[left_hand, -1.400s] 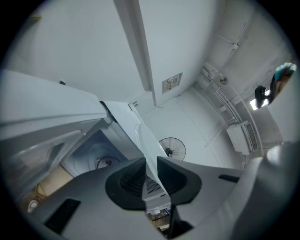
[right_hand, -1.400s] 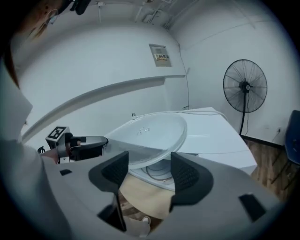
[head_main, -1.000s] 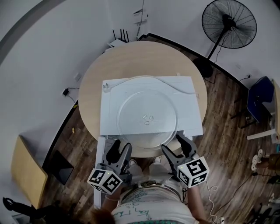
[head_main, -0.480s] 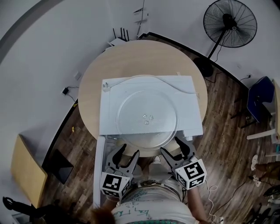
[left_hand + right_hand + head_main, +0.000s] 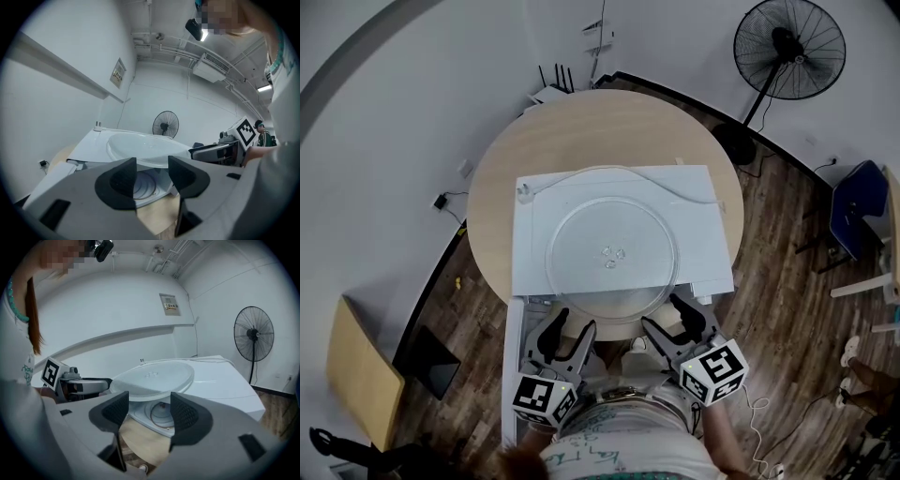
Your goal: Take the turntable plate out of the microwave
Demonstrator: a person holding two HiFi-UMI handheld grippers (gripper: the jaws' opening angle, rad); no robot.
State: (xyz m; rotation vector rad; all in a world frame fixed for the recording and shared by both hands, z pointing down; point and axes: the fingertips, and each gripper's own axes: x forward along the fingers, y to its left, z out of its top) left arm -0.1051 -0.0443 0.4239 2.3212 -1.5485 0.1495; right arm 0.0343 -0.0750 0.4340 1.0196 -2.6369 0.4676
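Right gripper view, unlike head view: roller ring (image 5: 161, 416) inside microwave (image 5: 225, 380).

turntable plate (image 5: 612, 253): flat atop microwave (image 5: 705, 192) | microwave: on round table (image 5: 581, 124)

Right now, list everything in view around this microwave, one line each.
turntable plate: one, clear glass, lying on top of the microwave, near edge overhanging the front
microwave: one, white, on the table, door swung open
roller ring: one, pale, inside the microwave cavity
cable: one, white, across the microwave top behind the plate
round table: one, light wood, under the microwave
standing fan: one, black, far right by the wall
chair: one, blue, right edge on the wood floor
left gripper: one, grey, in front of the microwave, jaws closing, nothing between them
right gripper: one, grey, in front of the microwave, jaws apart, empty
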